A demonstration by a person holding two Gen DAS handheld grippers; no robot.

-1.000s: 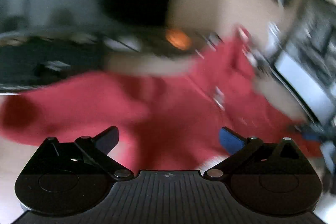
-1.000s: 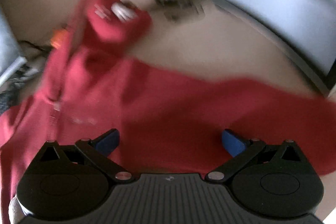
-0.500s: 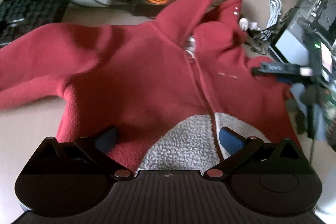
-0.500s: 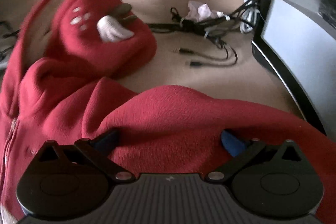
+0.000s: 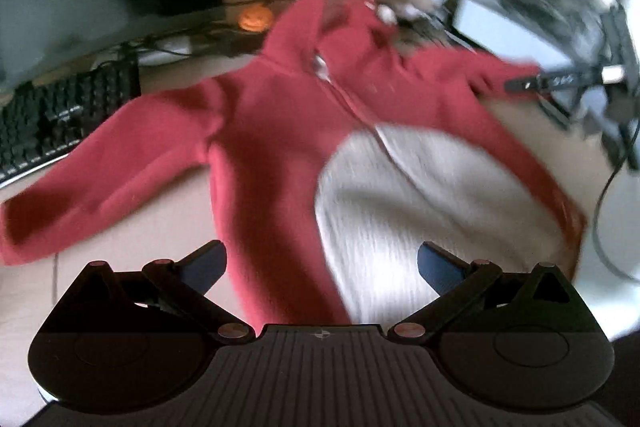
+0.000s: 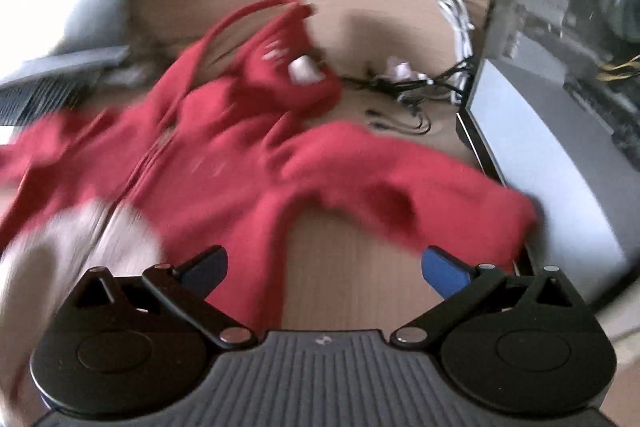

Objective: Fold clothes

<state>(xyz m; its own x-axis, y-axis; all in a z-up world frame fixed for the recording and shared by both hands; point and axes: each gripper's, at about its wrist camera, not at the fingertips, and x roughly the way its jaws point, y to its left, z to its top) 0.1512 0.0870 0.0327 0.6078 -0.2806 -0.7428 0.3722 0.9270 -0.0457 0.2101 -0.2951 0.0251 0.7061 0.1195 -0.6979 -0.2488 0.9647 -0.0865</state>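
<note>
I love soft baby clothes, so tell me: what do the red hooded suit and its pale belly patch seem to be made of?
The red hooded suit looks like fleece: matte, thick and softly rumpled. The pale belly patch looks like a nubbier, sherpa-like pile, though motion blur leaves that uncertain.

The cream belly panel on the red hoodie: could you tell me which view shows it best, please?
The left wrist view: the whole panel lies centred, split by the zipper. The right wrist view catches only a blurred corner at its left edge.
</note>
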